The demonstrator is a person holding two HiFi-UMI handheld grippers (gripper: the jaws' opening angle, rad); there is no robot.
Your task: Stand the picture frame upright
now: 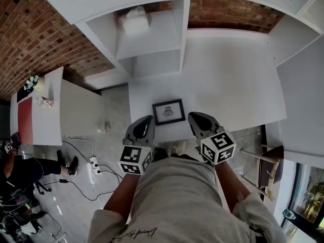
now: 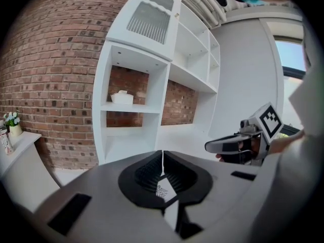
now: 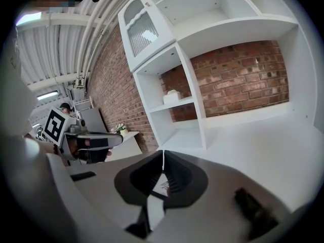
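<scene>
A small black picture frame (image 1: 168,111) with a dark print lies flat near the front edge of the white desk (image 1: 228,80). My left gripper (image 1: 149,118) hovers just left of the frame, its jaws shut with nothing between them. My right gripper (image 1: 193,116) hovers just right of it, also shut and empty. In the left gripper view the closed fingertips (image 2: 162,158) meet in a line, a sliver of the frame's print (image 2: 163,190) shows below them, and the right gripper (image 2: 237,145) is at the right. The right gripper view shows its own closed jaws and the left gripper (image 3: 93,139) at the left.
A white shelf unit (image 1: 152,44) stands at the desk's back left, with a white box (image 1: 135,20) on its shelf and a brick wall behind. A side table (image 1: 38,115) with a small plant is at the left. Cables and a power strip (image 1: 93,165) lie on the floor. A wooden stool (image 1: 268,166) stands at the right.
</scene>
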